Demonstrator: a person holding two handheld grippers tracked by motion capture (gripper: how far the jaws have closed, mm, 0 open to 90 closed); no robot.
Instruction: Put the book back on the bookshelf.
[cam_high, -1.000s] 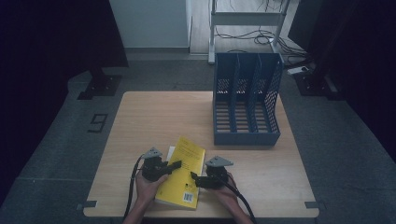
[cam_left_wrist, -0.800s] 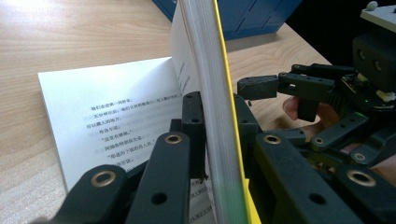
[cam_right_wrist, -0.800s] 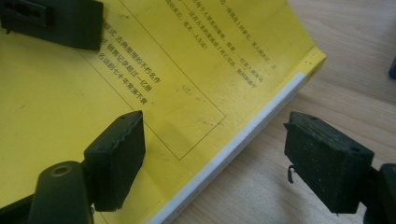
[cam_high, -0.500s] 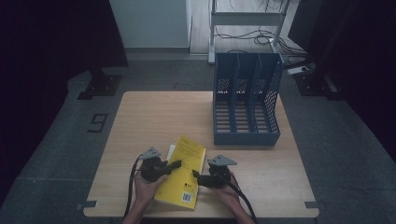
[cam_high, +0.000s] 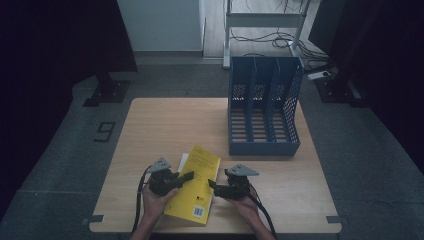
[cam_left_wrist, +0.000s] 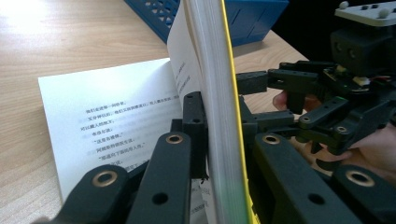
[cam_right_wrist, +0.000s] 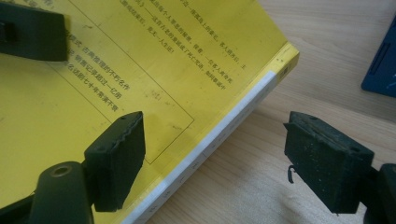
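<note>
At the table's (cam_high: 150, 130) near edge lay a yellow book (cam_high: 197, 185). The left gripper (cam_high: 186, 176) was clamped on its lifted cover and pages, 1 printed leaf (cam_left_wrist: 112, 126) flat beneath. The right gripper (cam_high: 214, 186) hung wide apart over the book's right edge. Farther back stood a blue 3-slot file rack (cam_high: 262, 107).

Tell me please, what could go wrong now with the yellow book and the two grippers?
The left gripper pinches the yellow book near one edge only, so it may slip or bend. A loose white page lies open beneath and might crease. The right gripper is open astride the spine, gripping nothing.
</note>
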